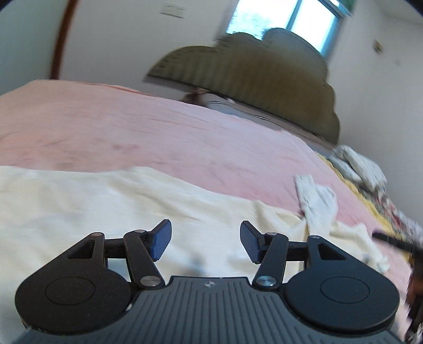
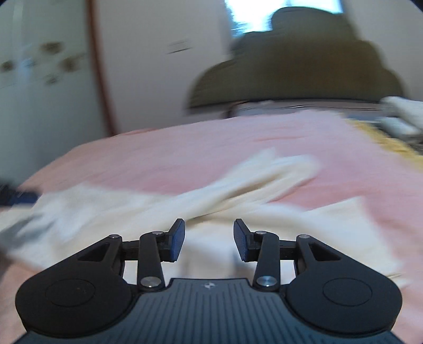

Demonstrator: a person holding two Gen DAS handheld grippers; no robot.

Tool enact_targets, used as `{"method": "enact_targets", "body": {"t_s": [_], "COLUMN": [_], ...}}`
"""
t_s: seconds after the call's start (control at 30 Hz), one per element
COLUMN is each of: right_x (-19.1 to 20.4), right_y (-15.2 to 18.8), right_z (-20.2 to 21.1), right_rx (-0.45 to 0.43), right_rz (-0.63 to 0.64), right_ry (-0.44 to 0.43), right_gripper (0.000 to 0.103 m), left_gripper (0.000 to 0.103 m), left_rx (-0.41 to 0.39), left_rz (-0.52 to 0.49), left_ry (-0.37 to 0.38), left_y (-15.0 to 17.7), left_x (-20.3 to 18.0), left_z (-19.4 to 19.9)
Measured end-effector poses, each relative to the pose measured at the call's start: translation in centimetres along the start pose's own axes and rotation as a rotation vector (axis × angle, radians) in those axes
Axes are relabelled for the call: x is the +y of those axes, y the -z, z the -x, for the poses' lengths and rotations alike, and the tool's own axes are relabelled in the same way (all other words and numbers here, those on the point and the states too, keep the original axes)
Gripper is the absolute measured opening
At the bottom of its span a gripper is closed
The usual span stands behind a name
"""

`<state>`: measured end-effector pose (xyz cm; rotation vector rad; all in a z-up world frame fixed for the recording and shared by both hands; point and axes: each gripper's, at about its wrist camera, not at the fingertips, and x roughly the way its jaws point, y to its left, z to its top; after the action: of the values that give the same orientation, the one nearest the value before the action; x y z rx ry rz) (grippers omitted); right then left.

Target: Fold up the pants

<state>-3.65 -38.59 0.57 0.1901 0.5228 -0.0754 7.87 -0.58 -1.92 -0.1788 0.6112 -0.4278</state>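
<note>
Cream-coloured pants (image 1: 105, 201) lie spread on a pink bedspread (image 1: 158, 137). In the left wrist view they fill the near half, with a white crumpled end (image 1: 317, 201) at the right. My left gripper (image 1: 205, 242) is open and empty just above the cloth. In the right wrist view the pants (image 2: 211, 195) run from lower left up to the right, with a leg-like strip (image 2: 277, 169) reaching away; the view is blurred. My right gripper (image 2: 208, 239) is open and empty above the cloth.
An olive-brown headboard (image 1: 264, 68) stands at the far end of the bed, under a window (image 1: 277, 18). A yellow patterned blanket (image 1: 370, 195) and a white cloth (image 1: 362, 166) lie along the bed's right side. A door frame (image 2: 100, 66) is at the left.
</note>
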Motion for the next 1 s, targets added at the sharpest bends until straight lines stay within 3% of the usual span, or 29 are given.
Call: {"method": "enact_targets", "body": {"t_s": [0.07, 0.17, 0.23, 0.3, 0.37, 0.4, 0.43, 0.53, 0.73, 0.8, 0.87, 0.9, 0.93, 1.0], "right_x": [-4.2, -10.2, -13.3, -15.6, -16.3, -15.8, -14.9, -13.5, -12.1, -11.9, -12.2, -12.5, -12.7, -13.1], "right_y": [-1.1, -2.2, -2.6, -2.5, -2.0, -2.1, -2.1, -1.7, -3.5, -4.2, -3.9, -3.5, -3.5, -3.8], "right_z": [-1.2, -4.1, -6.3, -8.6, -9.6, -9.9, -10.0, -9.4, -8.9, -10.3, -12.9, -13.7, -13.5, -12.2], "right_rx": [0.015, 0.05, 0.081, 0.134, 0.153, 0.166, 0.186, 0.176, 0.05, 0.078, 0.176, 0.189, 0.164, 0.124], "right_rz": [-0.061, -0.17, -0.235, -0.309, -0.287, -0.219, -0.144, -0.065, 0.064, 0.091, 0.095, 0.09, 0.074, 0.027], "right_ry": [0.12, 0.187, 0.224, 0.173, 0.111, 0.109, 0.119, 0.11, 0.212, 0.235, 0.269, 0.28, 0.302, 0.396], "right_gripper": [0.04, 0.042, 0.065, 0.069, 0.069, 0.063, 0.038, 0.01, 0.009, 0.009, 0.017, 0.029, 0.046, 0.063], "left_gripper": [0.061, 0.062, 0.064, 0.071, 0.072, 0.073, 0.074, 0.075, 0.076, 0.077, 0.078, 0.078, 0.079, 0.08], "left_rx": [-0.011, 0.007, -0.002, -0.009, -0.004, -0.001, -0.001, 0.001, -0.002, 0.001, 0.007, 0.008, 0.009, 0.011], "left_rz": [-0.066, -0.147, -0.147, -0.12, -0.099, -0.095, -0.093, -0.098, -0.092, -0.098, -0.106, -0.108, -0.109, -0.108], "left_ry": [-0.023, -0.069, -0.067, -0.053, -0.051, -0.05, -0.049, -0.048, -0.053, -0.055, -0.058, -0.059, -0.058, -0.054], "left_y": [1.5, 3.2, 3.8, 3.8, 3.6, 3.4, 3.4, 3.3, 3.3, 3.3, 3.4, 3.4, 3.4, 3.4], "left_x": [-1.3, -2.0, -1.8, -1.3, -1.5, -1.6, -1.6, -1.7, -1.7, -1.8, -1.9, -1.9, -1.9, -1.9], "left_z": [-1.7, -3.2, -3.0, -3.0, -3.7, -4.0, -3.9, -4.1, -4.3, -4.4, -4.5, -4.5, -4.6, -4.6]}}
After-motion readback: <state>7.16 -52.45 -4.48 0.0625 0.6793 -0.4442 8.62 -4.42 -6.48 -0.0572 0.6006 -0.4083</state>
